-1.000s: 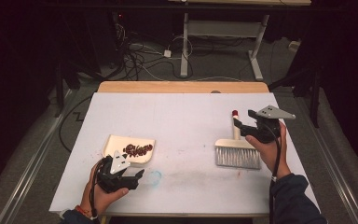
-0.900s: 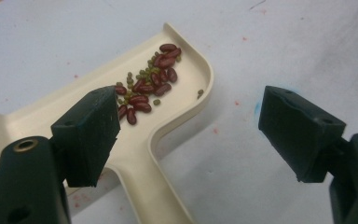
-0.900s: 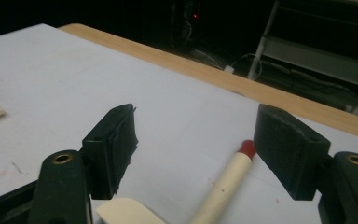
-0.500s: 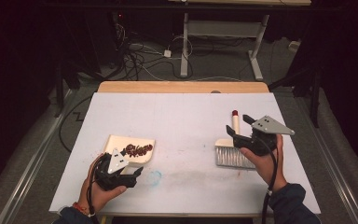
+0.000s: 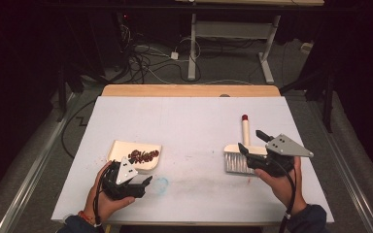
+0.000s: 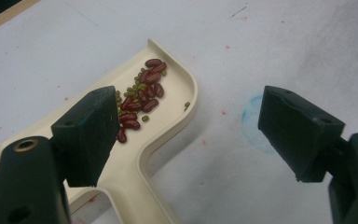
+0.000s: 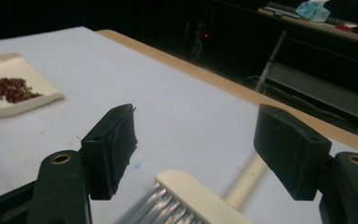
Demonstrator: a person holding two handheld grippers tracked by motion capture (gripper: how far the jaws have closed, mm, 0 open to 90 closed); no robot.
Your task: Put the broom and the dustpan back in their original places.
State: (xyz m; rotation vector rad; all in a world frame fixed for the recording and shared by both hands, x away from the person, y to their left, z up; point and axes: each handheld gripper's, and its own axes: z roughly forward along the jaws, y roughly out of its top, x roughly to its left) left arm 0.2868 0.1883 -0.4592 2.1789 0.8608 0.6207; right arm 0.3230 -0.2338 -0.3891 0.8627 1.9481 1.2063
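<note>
A cream dustpan (image 5: 121, 148) lies at the table's front left with a small heap of red and green beans (image 5: 144, 155) in it. My left gripper (image 5: 144, 183) stands open just in front of it. In the left gripper view the pan's handle (image 6: 135, 200) runs down by the left jaw, and the beans (image 6: 142, 95) lie ahead. A cream brush (image 5: 237, 158) with a red-tipped handle (image 5: 245, 127) lies at the front right. My right gripper (image 5: 252, 143) is open, low over the brush head (image 7: 191, 196), holding nothing.
The white table (image 5: 189, 121) has a wooden strip (image 5: 189, 91) along its far edge and a faint blue stain (image 5: 161, 183) near my left gripper. Cables (image 5: 145, 53) and a desk frame (image 5: 233, 29) sit on the floor beyond.
My right gripper has drawn back toward the near edge and dropped lower over the brush head. The left gripper, dustpan and brush have stayed where they were.
</note>
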